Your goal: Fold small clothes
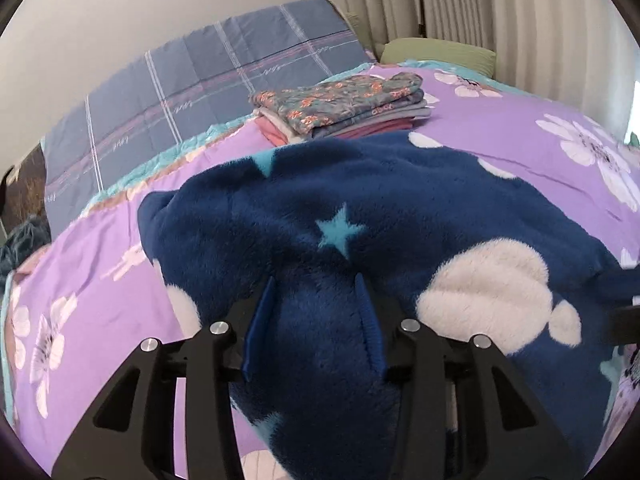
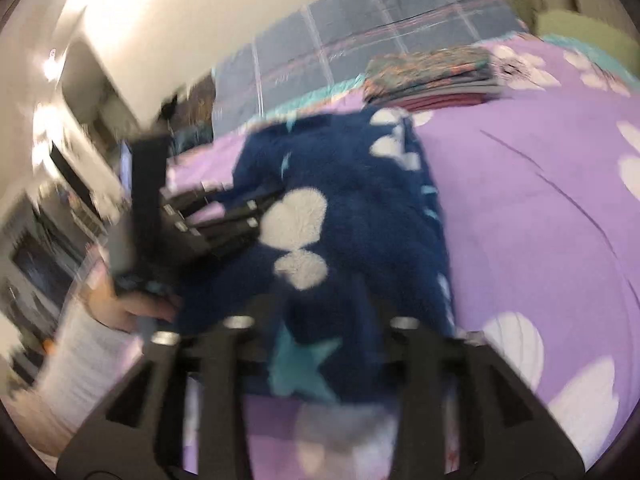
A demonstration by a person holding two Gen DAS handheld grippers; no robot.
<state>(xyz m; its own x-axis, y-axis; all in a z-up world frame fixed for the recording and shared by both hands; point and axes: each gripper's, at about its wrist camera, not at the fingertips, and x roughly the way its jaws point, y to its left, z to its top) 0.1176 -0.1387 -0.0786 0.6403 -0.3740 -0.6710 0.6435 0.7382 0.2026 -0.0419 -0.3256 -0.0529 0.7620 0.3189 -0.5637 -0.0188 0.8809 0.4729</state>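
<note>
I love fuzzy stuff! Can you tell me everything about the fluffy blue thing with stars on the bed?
The blue fleece garment looks thick and plush, dark navy with light blue stars and white rounded patches. It lies rumpled, not flat, on the purple flowered bedspread, in front of a stack of folded clothes. The left gripper has its blue fingers spread around a bunched fold. The right gripper is at its near edge; blur hides its grip.

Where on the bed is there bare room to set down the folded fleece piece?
Free: the purple bedspread right of the blue fleece garment, toward the green pillow. A narrower strip lies left of the fleece, below the blue plaid quilt. Crowded: the far side, where the folded stack sits against the fleece.
</note>
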